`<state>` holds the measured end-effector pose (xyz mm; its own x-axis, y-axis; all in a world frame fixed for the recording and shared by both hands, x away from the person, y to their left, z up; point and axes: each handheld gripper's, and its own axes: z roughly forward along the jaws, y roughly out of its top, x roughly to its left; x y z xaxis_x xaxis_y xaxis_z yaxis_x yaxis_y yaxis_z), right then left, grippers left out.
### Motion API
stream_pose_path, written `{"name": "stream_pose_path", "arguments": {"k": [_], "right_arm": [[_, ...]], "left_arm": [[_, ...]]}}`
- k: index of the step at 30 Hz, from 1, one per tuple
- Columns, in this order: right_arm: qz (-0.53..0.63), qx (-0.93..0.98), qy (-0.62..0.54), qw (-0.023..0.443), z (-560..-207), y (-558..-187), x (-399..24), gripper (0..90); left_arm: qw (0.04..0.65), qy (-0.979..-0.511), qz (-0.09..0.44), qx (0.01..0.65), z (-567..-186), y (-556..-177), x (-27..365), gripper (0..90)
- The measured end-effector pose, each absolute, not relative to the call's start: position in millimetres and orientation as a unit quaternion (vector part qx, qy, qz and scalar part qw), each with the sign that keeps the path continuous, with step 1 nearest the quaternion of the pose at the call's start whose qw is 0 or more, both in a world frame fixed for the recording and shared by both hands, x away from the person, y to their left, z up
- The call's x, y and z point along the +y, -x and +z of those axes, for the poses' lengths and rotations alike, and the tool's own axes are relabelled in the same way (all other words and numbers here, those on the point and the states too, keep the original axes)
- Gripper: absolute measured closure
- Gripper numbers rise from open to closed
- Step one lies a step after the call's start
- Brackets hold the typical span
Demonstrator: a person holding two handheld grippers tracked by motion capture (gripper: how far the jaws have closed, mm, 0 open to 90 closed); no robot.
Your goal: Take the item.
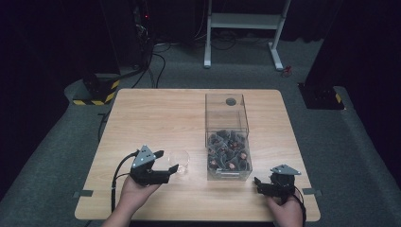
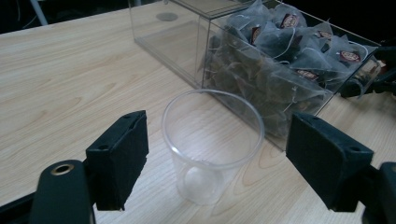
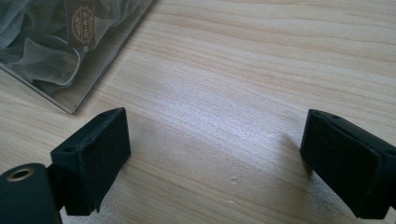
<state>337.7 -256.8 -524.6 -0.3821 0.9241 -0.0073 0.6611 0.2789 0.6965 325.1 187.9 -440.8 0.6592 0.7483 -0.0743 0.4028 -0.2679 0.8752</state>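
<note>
My left gripper (image 1: 166, 161) stands wide open with its jaws either side of the clear plastic cup (image 2: 212, 144), which sits upright on the pale wooden table (image 1: 156, 113), ready to steady it. My right gripper (image 1: 263, 184) waits open and empty. Just beyond stands the clear box of tea bags (image 1: 229, 150), crowding the cup's far side.

round dark-red paper tags (image 2: 290, 20) w/ gold emblem showing on tea bags (image 2: 280, 70) in clear box (image 2: 187, 42), print too small to read, one tag (image 3: 83, 21) showing ornate gold seal, chars illegible, no other legible txt or nos.
</note>
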Motion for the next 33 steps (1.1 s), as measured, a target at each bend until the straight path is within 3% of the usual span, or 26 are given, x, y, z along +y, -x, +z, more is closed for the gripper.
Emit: {"name": "stream_pose_path", "arguments": {"k": [33], "right_arm": [[0.31,0.775,-0.509,0.21,-524.5,-337.6,-256.8,8.3]], "left_arm": [[0.486,-0.789,0.162,0.34,-433.8,-340.1,137.8,23.8]]}}
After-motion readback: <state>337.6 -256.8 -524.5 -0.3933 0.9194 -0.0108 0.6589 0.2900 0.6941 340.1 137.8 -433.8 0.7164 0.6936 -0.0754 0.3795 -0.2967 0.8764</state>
